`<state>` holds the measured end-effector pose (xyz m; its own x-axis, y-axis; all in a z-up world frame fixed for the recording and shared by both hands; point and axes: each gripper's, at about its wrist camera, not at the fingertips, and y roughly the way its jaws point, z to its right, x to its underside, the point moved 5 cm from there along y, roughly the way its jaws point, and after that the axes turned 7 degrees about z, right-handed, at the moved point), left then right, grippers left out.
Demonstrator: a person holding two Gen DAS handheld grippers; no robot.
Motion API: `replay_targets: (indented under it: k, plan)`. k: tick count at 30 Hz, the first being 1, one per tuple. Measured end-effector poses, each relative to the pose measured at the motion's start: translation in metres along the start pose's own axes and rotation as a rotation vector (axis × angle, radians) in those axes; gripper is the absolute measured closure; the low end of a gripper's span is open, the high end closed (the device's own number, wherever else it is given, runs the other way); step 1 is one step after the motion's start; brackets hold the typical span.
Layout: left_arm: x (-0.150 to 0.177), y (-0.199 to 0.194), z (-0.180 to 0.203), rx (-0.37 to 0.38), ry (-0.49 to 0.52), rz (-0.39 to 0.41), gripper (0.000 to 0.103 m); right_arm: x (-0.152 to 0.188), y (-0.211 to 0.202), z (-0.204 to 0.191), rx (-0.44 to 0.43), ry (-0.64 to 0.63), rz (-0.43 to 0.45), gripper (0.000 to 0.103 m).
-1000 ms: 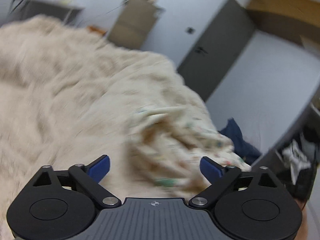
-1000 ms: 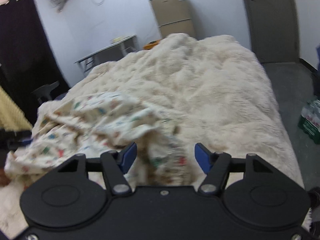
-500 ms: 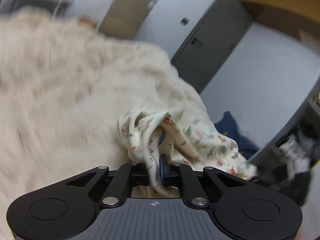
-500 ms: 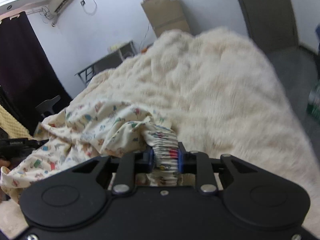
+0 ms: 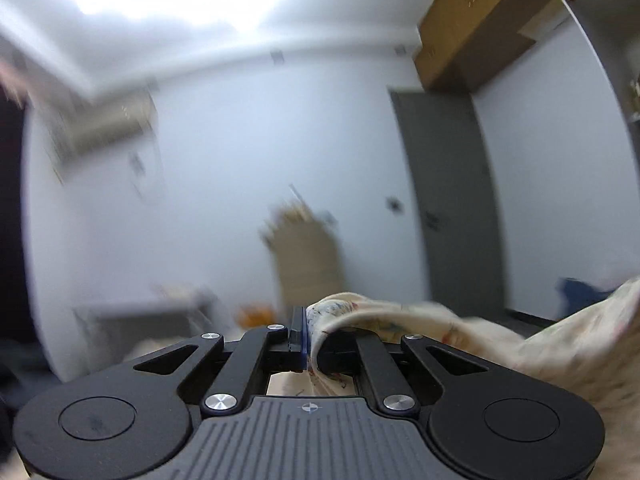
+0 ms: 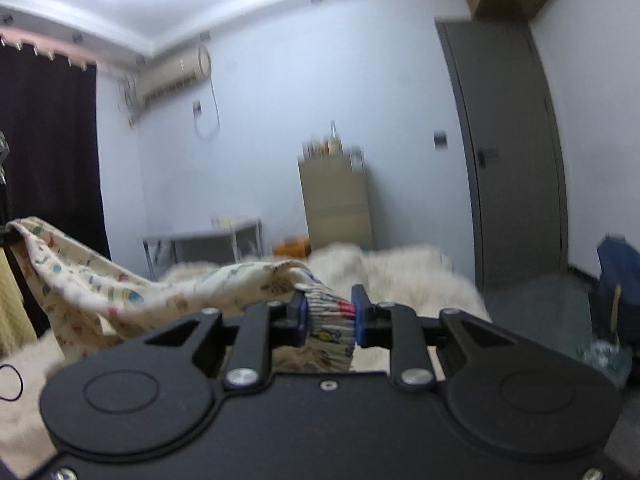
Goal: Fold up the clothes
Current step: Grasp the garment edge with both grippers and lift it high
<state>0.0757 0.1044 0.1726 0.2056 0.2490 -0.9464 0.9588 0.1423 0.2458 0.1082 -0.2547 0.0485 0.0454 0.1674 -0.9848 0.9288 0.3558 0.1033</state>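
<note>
A white wall (image 6: 280, 100) runs across the back of the room, with an air conditioner (image 6: 172, 74) mounted high near the ceiling and a loose cable (image 6: 208, 120) looping down below it. A dark curtain (image 6: 48, 152) hangs at the left. Against the wall stands a tall tan cabinet (image 6: 336, 204) with some blurred items on top, and beside it a grey metal table (image 6: 204, 240). A small orange box (image 6: 292, 246) sits low between them. To the right is a grey door (image 6: 508, 152), with a wall switch (image 6: 440, 138) near it. A fluffy cream blanket (image 6: 408, 276) covers the bed, and something dark blue (image 6: 618, 276) sits by the far right wall.
</note>
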Motion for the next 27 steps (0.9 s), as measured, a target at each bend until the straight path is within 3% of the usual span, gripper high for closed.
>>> replay_targets:
  k: [3,11,13,15,17,18,21,22,24,25,26,27]
  plan:
    - [-0.029,-0.021,-0.009,-0.074,0.058,0.103,0.100,-0.031,-0.027,-0.016,0.000,-0.052,0.133,0.083]
    - [-0.111,-0.089,-0.025,-0.225,0.134,0.379,0.099,-0.094,-0.091,-0.038,-0.012,-0.129,0.374,0.083]
    - [-0.130,-0.101,-0.027,-0.245,0.145,0.417,0.099,-0.111,-0.105,-0.042,-0.022,-0.141,0.415,0.083]
    - [-0.138,-0.097,-0.029,-0.238,0.151,0.404,0.099,-0.120,-0.105,-0.039,-0.022,-0.138,0.412,0.083]
    - [-0.129,-0.077,-0.024,-0.209,0.178,0.339,0.098,-0.124,-0.101,-0.036,-0.003,-0.147,0.387,0.083]
    - [-0.117,-0.057,-0.020,-0.184,0.199,0.282,0.098,-0.109,-0.083,-0.031,0.014,-0.151,0.334,0.082]
    - [-0.039,0.021,-0.008,-0.116,0.220,0.090,0.091,-0.063,-0.030,-0.013,0.062,-0.164,0.176,0.082]
    - [-0.009,0.044,-0.005,-0.093,0.220,0.031,0.085,-0.048,-0.012,-0.007,0.078,-0.169,0.124,0.082]
    - [0.077,0.098,0.001,-0.038,0.204,-0.176,0.064,-0.017,0.023,0.005,0.110,-0.177,0.018,0.081]
    - [0.105,0.113,-0.001,-0.027,0.203,-0.249,0.049,0.010,0.041,0.014,0.139,-0.180,-0.082,0.076]
    - [0.134,0.124,0.001,-0.017,0.192,-0.333,0.042,0.037,0.059,0.024,0.169,-0.184,-0.181,0.072]
    - [0.166,0.134,0.005,-0.004,0.174,-0.427,0.042,0.063,0.075,0.033,0.197,-0.186,-0.279,0.072]
